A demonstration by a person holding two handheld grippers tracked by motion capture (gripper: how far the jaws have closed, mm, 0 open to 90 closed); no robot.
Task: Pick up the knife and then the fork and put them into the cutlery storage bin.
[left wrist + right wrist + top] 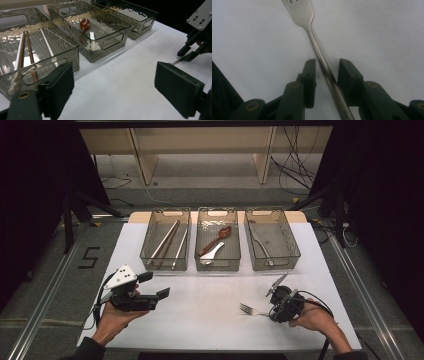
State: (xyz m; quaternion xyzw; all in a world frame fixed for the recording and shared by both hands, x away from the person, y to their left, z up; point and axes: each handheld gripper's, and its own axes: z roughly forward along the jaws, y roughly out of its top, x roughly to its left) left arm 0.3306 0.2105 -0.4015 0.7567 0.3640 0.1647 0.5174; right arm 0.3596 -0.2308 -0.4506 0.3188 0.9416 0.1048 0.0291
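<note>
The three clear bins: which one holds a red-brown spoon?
The middle bin: a red-brown spoon lies inside. The left bin holds chopsticks; the right bin, silver cutlery.

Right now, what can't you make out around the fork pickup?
- Fork: tine tips cut off by the top edge, right gripper view.
- Fork handle end: hidden under the right gripper, high view.
- Whether the fingers press the handle: unclear, a gap shows on one side.
</note>
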